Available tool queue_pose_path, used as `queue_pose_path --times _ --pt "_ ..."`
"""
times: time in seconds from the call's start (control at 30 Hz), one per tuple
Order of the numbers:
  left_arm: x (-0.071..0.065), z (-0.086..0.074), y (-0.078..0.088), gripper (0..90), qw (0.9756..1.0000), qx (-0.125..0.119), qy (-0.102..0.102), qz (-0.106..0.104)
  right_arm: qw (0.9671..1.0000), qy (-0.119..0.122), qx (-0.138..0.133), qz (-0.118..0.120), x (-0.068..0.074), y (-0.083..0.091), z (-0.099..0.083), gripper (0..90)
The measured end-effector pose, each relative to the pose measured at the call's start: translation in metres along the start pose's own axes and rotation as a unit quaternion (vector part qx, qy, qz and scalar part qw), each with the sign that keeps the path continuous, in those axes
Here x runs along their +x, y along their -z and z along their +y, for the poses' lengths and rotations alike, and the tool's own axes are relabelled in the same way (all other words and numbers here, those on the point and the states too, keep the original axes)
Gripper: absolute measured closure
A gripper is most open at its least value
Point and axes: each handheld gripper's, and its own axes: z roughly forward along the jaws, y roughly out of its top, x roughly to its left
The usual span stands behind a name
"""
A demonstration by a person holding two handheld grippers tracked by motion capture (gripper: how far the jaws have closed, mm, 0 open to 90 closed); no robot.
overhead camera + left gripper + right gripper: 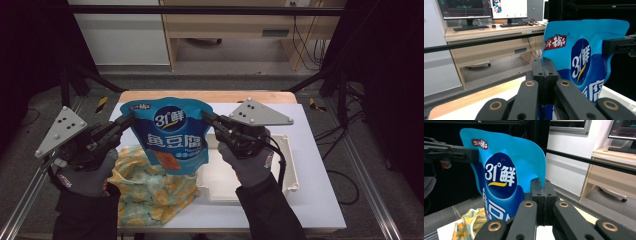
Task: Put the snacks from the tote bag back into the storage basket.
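The left gripper (129, 120) enters from the left of the high view, carried by a gloved hand (85, 172) with a grey three-cornered plate on top. Its jaws are fully closed and pinch the left upper edge of the blue snack pouch (172, 135). In the left gripper view, the left gripper (544, 68) has its two black jaws pressed flat together with the thin pouch (579, 57) edge clamped between them.

Below the left gripper, a yellow floral cloth (145, 190) lies crumpled on the white table top (320, 200). The lower part of the pouch overlaps the cloth in the high view; whether the two touch cannot be determined from that angle.

The pouch hangs upright in the air between both grippers, above the table, with its printed face toward the high camera. Its top edge bows upward between the two grip points.

To the right of the cloth, a white tray (290, 165) rests on the table, partly under the right hand (250, 167).

The right gripper (207, 117) approaches from the right. Its jaws are likewise fully closed and clamp the right upper edge of the pouch. In the right gripper view, the right gripper (543, 187) shows both jaws meeting on the pouch (504, 172) edge, with the cloth (470, 222) visible below.
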Motion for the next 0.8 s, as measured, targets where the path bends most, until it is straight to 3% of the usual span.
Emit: queue_pose_path --times 0.1,0.8 --pt "-0.006 0.002 -0.006 90.0 0.9999 -0.004 -0.009 -0.003 1.0 0.0 0.0 -0.005 -0.005 0.007 0.0 90.0" --pt "-0.042 0.005 -0.035 90.0 0.9992 0.003 -0.018 -0.035 0.9992 -0.007 -0.003 -0.04 -0.032 0.045 -0.011 90.0"
